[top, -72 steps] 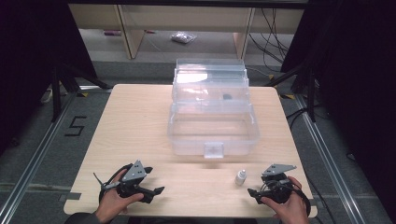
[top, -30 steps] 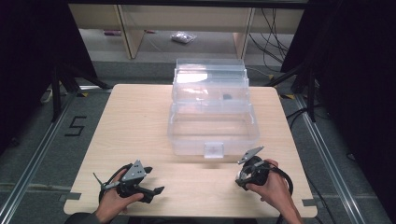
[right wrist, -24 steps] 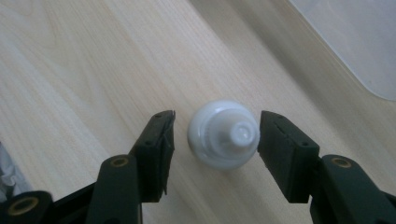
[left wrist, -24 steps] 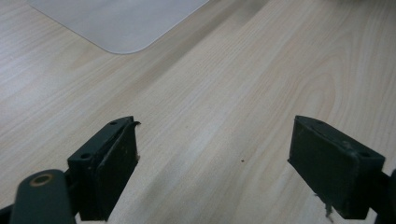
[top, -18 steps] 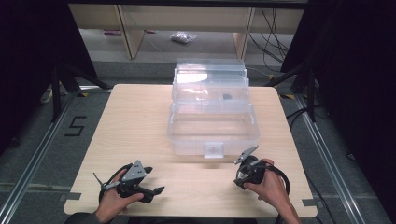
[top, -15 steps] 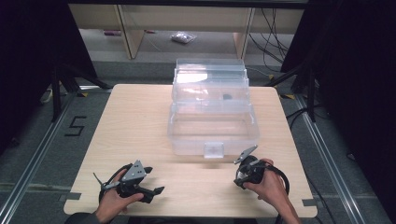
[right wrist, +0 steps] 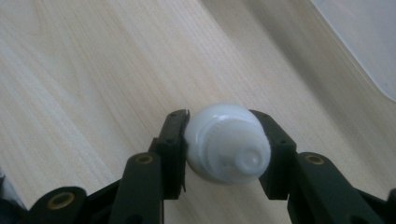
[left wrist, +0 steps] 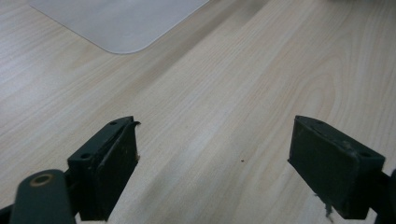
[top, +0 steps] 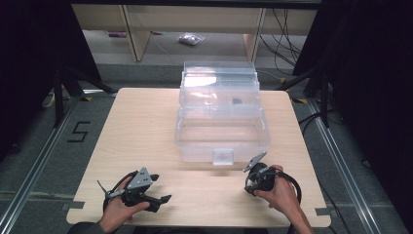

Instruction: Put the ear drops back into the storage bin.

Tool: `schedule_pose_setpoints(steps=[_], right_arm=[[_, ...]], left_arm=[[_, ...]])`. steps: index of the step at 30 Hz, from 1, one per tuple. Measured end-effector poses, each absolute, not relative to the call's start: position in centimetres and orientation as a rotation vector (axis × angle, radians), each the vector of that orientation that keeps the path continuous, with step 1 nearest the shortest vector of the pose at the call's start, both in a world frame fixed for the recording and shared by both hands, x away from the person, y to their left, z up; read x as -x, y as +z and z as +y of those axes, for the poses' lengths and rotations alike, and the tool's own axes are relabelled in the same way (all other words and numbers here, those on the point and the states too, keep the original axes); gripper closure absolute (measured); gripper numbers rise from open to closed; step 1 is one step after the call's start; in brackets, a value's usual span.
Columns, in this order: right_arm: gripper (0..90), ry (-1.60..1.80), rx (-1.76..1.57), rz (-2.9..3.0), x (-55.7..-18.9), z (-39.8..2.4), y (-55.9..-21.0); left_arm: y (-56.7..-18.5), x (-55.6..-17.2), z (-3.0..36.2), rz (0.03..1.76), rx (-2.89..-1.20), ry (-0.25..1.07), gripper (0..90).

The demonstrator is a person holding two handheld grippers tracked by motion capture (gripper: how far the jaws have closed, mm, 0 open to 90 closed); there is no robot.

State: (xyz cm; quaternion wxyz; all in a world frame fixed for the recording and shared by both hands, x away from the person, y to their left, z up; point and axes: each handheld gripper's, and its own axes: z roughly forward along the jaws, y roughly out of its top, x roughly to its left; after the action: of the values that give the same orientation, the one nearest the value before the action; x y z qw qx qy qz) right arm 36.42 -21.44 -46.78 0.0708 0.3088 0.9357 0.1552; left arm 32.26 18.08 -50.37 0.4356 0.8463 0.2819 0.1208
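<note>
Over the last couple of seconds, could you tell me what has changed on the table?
The right gripper moved left and forward to the small white bottle, and its jaws have shut on it. The left gripper stayed put, jaws open. The clear plastic box has not moved.

The right hand-held gripper (right wrist: 224,149) has moved inward and closed on the small white bottle (right wrist: 227,142), apparently lifting it.
</note>
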Motion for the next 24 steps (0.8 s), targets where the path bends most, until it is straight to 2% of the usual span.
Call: schedule_pose_setpoints(steps=[24], right_arm=[[60.0,0.532,-0.903,2.798,-36.9,-22.4,-42.5]], left_arm=[[-50.5,-32.2,18.0,0.707,-2.091,0.309,14.9]])
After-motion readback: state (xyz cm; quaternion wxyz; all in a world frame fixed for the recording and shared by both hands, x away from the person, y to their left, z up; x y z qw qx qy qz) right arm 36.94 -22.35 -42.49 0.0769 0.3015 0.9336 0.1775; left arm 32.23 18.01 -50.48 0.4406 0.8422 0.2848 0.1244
